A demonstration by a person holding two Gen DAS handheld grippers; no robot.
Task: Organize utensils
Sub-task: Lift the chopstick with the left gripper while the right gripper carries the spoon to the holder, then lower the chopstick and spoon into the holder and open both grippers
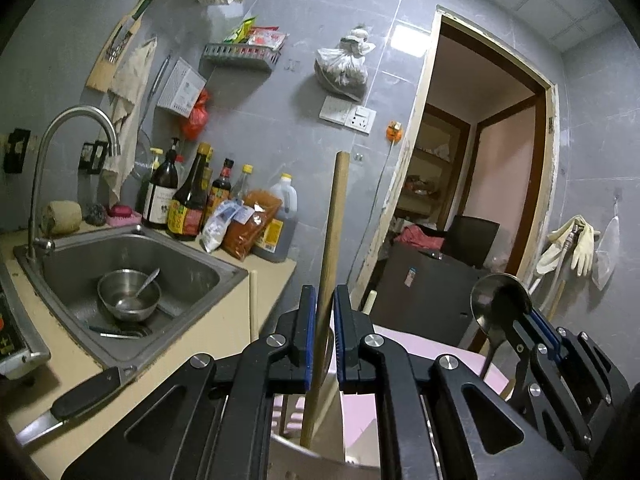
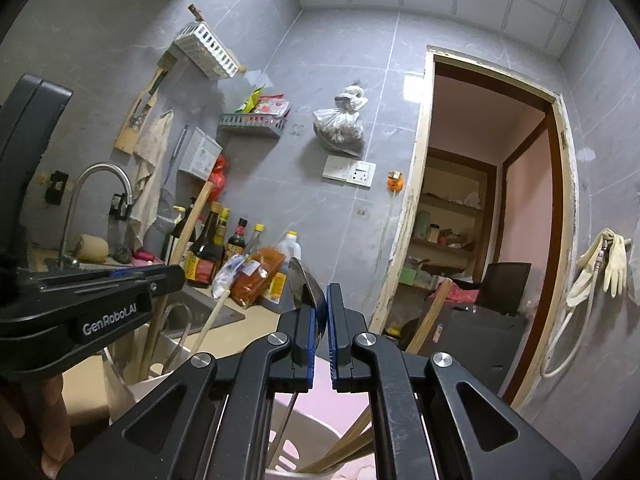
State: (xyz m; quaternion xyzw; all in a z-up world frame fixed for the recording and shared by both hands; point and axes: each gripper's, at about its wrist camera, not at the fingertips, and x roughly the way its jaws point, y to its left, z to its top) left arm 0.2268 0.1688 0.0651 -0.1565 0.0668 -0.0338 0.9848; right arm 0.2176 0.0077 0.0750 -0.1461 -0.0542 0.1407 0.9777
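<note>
My left gripper (image 1: 323, 312) is shut on a long wooden handle (image 1: 333, 240) that stands upright, its lower end inside a metal holder (image 1: 296, 452) below the gripper. My right gripper (image 2: 320, 312) is shut on a metal spoon (image 2: 304, 280), bowl up, its thin handle hanging down toward a utensil holder (image 2: 316, 432) with wooden sticks in it. The right gripper and its spoon (image 1: 498, 304) also show at the right of the left wrist view. The left gripper (image 2: 132, 280) shows at the left of the right wrist view, above a holder (image 2: 160, 376) with wooden handles.
A steel sink (image 1: 132, 280) holds a metal bowl (image 1: 128, 294) with a spoon. A black-handled knife (image 1: 76, 400) lies on the beige counter (image 1: 192, 352). Sauce bottles (image 1: 188, 196) stand along the wall. A faucet (image 1: 60, 152) arches over the sink. A pink stool (image 1: 432, 356) stands below; a doorway (image 1: 480, 160) lies right.
</note>
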